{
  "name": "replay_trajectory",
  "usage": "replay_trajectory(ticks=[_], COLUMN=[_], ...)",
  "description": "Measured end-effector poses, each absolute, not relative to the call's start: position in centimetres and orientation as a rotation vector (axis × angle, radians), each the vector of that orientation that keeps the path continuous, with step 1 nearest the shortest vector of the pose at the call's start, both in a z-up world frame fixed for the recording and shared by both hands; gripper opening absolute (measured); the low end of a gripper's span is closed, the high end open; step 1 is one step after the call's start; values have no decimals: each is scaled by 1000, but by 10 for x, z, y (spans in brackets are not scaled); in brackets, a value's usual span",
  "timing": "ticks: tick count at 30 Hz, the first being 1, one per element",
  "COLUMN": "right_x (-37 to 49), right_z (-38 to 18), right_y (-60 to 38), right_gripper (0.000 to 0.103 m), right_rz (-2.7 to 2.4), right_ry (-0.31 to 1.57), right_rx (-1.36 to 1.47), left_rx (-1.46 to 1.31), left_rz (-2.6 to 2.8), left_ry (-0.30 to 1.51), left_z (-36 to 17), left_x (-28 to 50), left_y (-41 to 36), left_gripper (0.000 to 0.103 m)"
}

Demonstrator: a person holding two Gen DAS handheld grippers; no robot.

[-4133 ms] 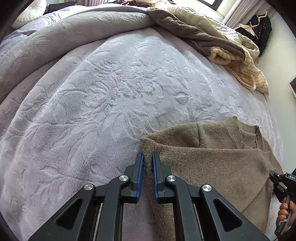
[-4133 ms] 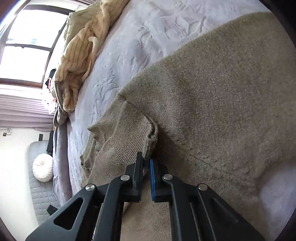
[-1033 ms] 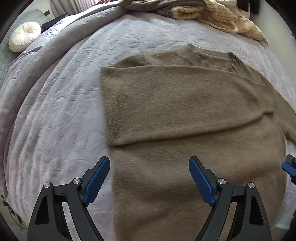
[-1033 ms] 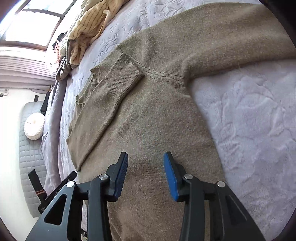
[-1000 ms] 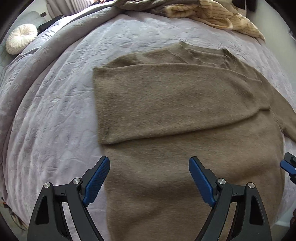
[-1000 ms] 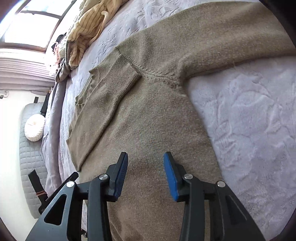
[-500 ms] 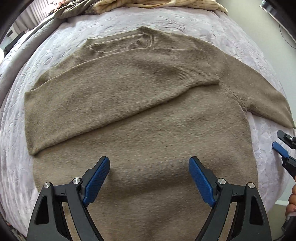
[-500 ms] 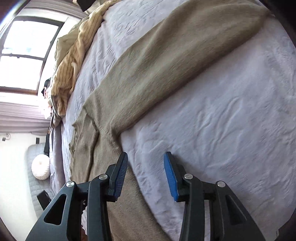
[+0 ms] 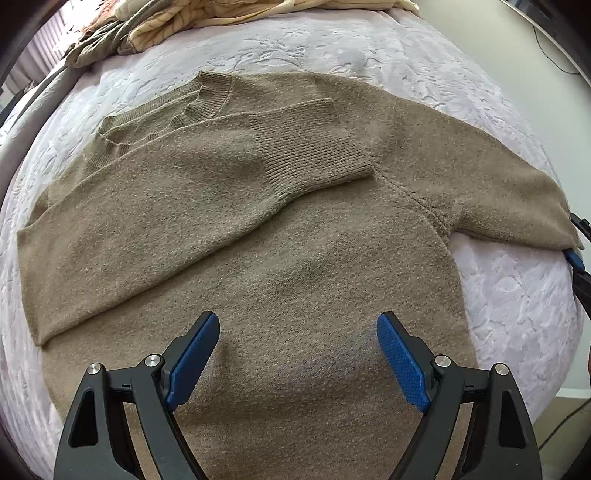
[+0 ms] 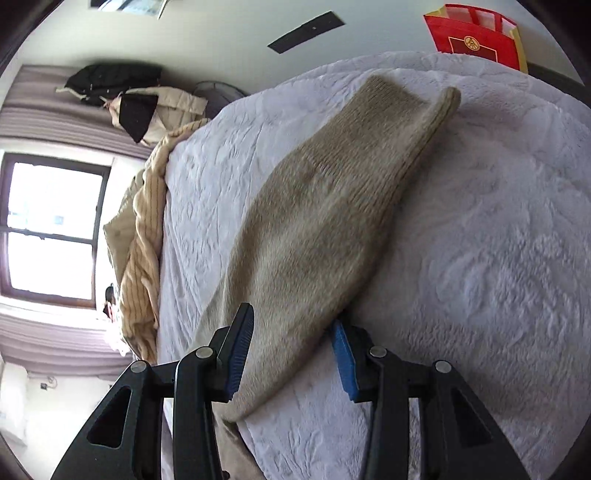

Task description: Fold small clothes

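Sweater (image 9: 295, 229) hem cut off below; right gripper (image 9: 578, 254) mostly beyond frame edge.

Both views were evenly lit by daylight. The window (image 10: 51, 229) at the left of the right wrist view was blown out to white. Strong fisheye bending and dark vignetting were seen at the corners; shadows were soft.

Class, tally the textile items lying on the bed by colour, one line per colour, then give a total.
Brown: 1, the sweater
Cream striped: 1, the crumpled garment
Olive-grey: 1, the bunched cloth
Lavender: 1, the bedspread under them all
Total: 4
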State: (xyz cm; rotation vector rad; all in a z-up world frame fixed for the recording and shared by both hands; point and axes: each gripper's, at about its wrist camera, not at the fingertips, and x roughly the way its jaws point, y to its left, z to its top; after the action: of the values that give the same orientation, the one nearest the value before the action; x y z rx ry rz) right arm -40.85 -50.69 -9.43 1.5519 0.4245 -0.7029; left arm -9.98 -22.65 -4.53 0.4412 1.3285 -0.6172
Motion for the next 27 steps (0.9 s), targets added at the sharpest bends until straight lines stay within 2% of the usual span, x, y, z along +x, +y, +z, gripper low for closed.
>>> replay_trajectory(ticks=[4, 5, 6, 7, 8, 17, 27], right_x=[-411, -410, -407, -403, -399, -305, -107], right_z=[-105, -106, -107, -107, -107, -52, 18], right_y=[-514, -515, -516, -518, -518, -504, -398], right_gripper=[47, 43, 38, 19, 9, 9, 9], right_rz=[-669, -653, -632, -607, -581, -319, 95], right_ry=[304, 291, 278, 271, 257, 291, 536], right_rx=[1656, 1672, 1686, 1703, 1717, 1584, 1191], left_rx=[434, 430, 423, 419, 413, 315, 209], left_rz=[-619, -619, -622, -626, -626, -563, -421], left_ry=[1329, 1329, 1331, 1332, 1330, 1317, 1292], left_z=[-46, -46, -46, -48, -46, -37, -24], left_x=[-97, -97, -96, -89, -89, -69, -40], left_y=[-232, -233, -233, -230, -222, -173, -78], left_gripper=[88, 88, 88, 88, 88, 88, 88])
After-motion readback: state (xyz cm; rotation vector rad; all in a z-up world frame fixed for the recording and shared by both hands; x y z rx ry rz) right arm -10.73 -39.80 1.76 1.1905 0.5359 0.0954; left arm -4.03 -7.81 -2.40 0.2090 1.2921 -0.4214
